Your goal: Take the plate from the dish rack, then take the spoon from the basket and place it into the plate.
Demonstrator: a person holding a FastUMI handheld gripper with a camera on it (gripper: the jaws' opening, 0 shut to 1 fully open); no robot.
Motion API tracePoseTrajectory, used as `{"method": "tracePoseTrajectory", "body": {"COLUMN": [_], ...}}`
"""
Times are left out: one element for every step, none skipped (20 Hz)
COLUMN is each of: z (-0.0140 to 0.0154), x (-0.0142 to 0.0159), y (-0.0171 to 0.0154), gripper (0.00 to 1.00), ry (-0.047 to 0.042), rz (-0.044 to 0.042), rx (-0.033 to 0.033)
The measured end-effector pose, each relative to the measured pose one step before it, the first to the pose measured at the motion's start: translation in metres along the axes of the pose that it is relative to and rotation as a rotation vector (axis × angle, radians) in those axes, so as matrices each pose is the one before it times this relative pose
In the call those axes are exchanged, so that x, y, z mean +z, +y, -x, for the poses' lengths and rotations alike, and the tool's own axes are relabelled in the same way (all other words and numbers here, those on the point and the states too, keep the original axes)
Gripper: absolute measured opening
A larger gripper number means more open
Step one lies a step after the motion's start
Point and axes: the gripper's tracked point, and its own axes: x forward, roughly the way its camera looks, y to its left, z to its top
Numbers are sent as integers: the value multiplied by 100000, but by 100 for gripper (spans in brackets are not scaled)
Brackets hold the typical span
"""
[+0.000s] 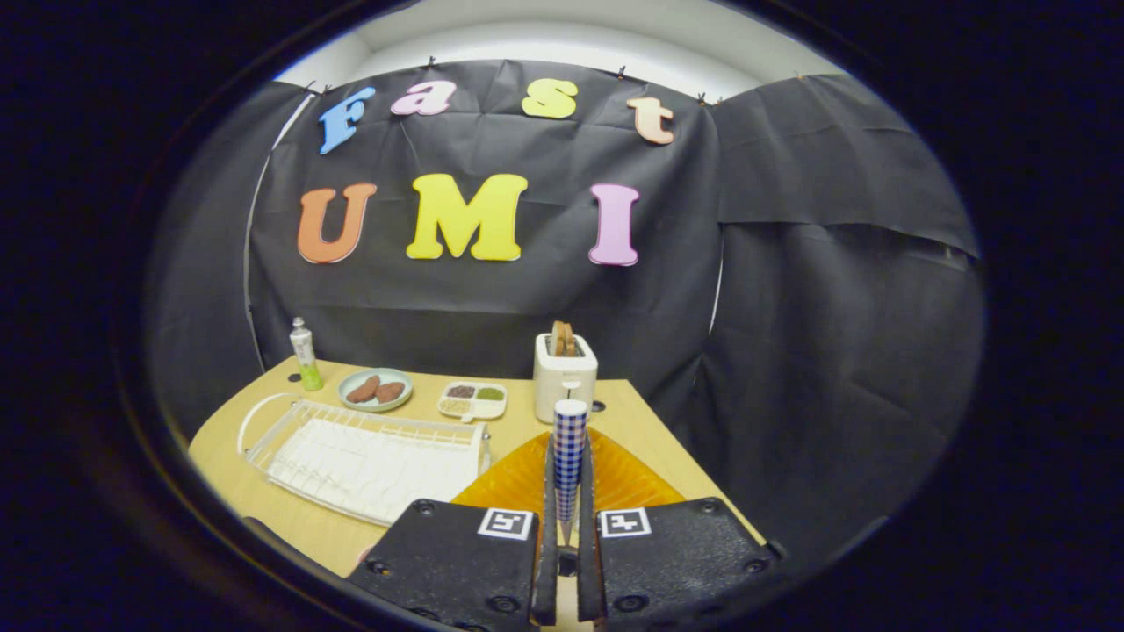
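1. The spoon (569, 456), its handle checked blue and white, is standing upright between the fingers of the tool (567, 535), which are closing tight on it.
2. Just beyond is lying an orange ribbed plate (615, 478) on the wooden bench (263, 509).
3. A white wire dish rack (369, 461) is sitting beside it.
4. Farther off, a white toaster (565, 377) is holding toast, near a divided tray (472, 400), a green dish (375, 389) and a bottle (305, 354).
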Motion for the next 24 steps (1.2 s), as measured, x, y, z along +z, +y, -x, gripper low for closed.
{"method": "tracePoseTrajectory", "body": {"z": [828,590,383,152,12,-150,-217,-163,-414,-367,-270,-230,-225,-178,-107,-68,-162,-106,-120,-127,14,-21,-124,5], "x": [-1415,-1194,-1331,-1462,-1312,-1181,-1004,-942,-984,-856,-740,-643,-442,-327,-273,-259,-382,-223,-172,-157,-47,-31,-68,-24], "y": [823,767,756,795,1246,874,713,873,602,801,922,853,657,538,585,592,426,279,202,92,240,-75,-189,-179], "gripper": [15,14,14,14,15,15,15,15,15,15,15,15,15,15,15,15,16,17,17,18,18,19,19,19], "ry": [268,609,1264,2044,2006,1802,1051,1154,1281,1207,1230,696,453,176,0,345,472,435,241,164,-55,300,272,470], "rz": [-1110,-957,-641,-578,-726,-85,79,-394,-631,-927,-512,-415,97,305,34,168,229,370,-82,-393,-373,243,-24,-307], "rx": [1689,902,839,1178,2263,656,1016,1038,-12,639,496,730,-279,-559,233,324,401,-85,254,276,531,-525,-70,-178]}}
